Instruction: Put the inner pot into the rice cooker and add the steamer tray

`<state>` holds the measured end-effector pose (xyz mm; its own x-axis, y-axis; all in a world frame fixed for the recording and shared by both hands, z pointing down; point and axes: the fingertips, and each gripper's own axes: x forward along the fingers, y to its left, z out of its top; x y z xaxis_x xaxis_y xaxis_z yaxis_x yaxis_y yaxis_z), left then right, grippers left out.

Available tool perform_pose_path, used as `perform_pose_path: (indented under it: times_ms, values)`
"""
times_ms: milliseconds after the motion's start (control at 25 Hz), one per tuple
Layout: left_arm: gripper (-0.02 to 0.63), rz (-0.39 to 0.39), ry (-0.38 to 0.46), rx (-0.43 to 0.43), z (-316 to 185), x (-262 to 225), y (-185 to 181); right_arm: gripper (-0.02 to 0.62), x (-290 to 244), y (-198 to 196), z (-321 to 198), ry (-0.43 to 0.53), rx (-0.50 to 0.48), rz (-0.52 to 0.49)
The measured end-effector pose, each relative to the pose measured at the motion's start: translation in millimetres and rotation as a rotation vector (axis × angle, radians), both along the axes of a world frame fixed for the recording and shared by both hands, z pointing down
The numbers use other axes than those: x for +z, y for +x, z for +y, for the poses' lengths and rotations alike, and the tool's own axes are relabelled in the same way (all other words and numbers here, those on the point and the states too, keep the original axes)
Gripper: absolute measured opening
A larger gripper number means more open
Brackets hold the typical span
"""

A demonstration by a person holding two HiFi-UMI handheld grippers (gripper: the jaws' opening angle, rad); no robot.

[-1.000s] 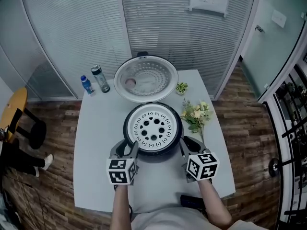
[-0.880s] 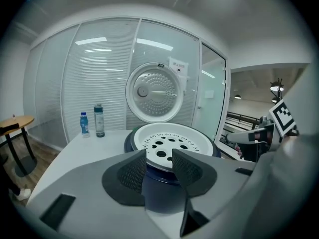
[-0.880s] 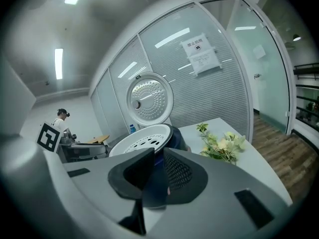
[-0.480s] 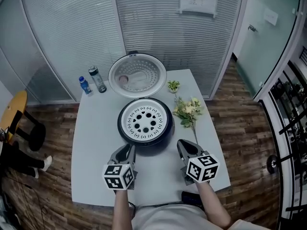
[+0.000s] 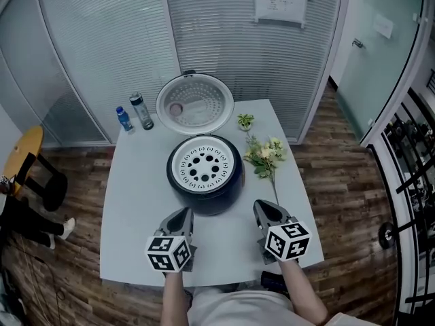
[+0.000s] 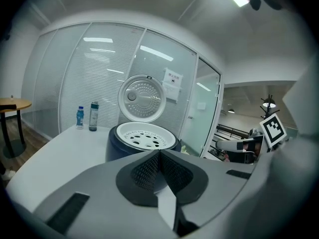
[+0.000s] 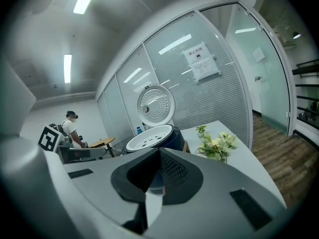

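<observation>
1. A glass-walled room with slatted blinds (image 5: 102, 46) and a wood-plank floor (image 5: 333, 175) surrounds a pale grey table (image 5: 136, 209)
2. The left gripper (image 5: 182, 214) has just been closing its jaws. They are now clenched together with the dark ribbed pads meeting and nothing between them. It is held at the near part of the table, in front of the cooker and to its left, apart from it
3. The right gripper (image 5: 264, 209) has also just been closing. Its jaws are pressed together on nothing, and it sits in front of the cooker on the right, also clear of it
4. The rice cooker (image 5: 207, 192) has a dark blue body and stands mid-table, beyond and between the two grippers. Its lid (image 5: 195, 105) is swung up and open at the back
5. The steamer tray (image 5: 204, 166) is white and ringed with holes, and it sits level in the cooker's mouth. The inner pot cannot be made out beneath it
6. A flower sprig (image 5: 265, 156) lies on the table just right of the cooker
7. Two bottles (image 5: 141, 111) stand upright side by side at the far left corner
8. A paper notice (image 5: 281, 3) hangs on the glass, and a round wooden table (image 5: 24, 158) stands on the floor at the left
</observation>
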<state>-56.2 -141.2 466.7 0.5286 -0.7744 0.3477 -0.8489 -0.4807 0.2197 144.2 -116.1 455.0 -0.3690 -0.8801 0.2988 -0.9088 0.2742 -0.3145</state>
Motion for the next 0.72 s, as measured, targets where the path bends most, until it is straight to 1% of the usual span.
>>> perform_pose_path:
  times_ms: [400, 600, 720]
  values:
    - [0.009, -0.008, -0.002, 0.022, 5.6, 3.7, 12.1, 0.017, 3.1, 11.9, 10.9, -0.01, 0.023, 0.012]
    - [0.009, 0.026, -0.007, 0.03, 6.5, 2.3, 11.8, 0.017, 4.9, 11.3, 11.0, -0.012, 0.02, 0.012]
    - [0.009, 0.034, -0.009, 0.03, 5.8, 1.2, 11.1, 0.017, 1.9, 8.9, 10.5, -0.003, 0.011, 0.005]
